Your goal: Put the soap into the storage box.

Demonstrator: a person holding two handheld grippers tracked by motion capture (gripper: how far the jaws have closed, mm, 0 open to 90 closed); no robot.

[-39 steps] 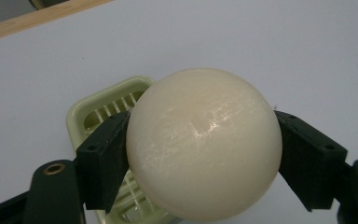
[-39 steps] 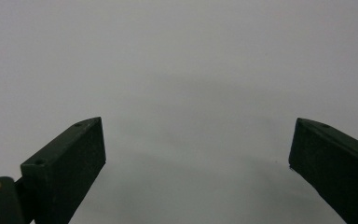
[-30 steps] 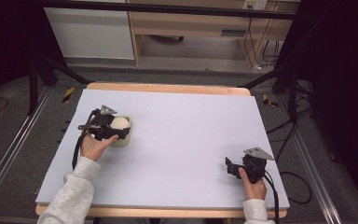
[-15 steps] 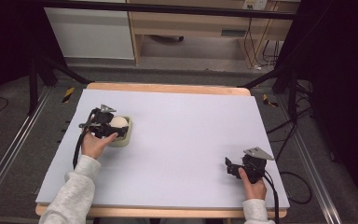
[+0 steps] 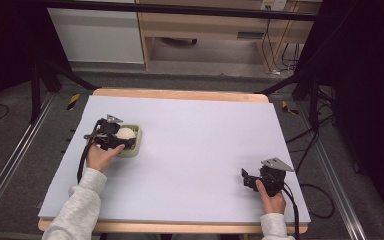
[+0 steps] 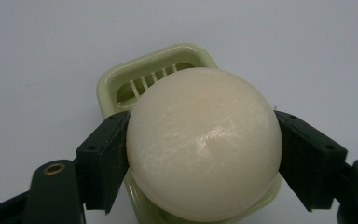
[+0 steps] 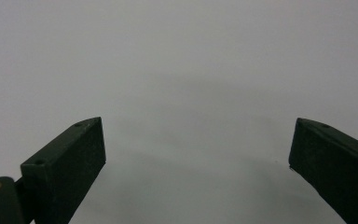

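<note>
The left gripper [image 6: 204, 154] pinches a smooth cream-white ball [image 6: 203, 144] between its two black jaws, holding it right over a pale green slatted tray [image 6: 156, 70] that sits on the white table [image 5: 200, 145], toward its left side. Far across the table, near the right front corner, the right gripper [image 5: 250, 180] rests low with its jaws spread wide, holding nothing.

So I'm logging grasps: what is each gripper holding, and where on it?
The left gripper clamps the white ball on its two opposite sides, above the green slotted tray. The right gripper holds nothing.
</note>
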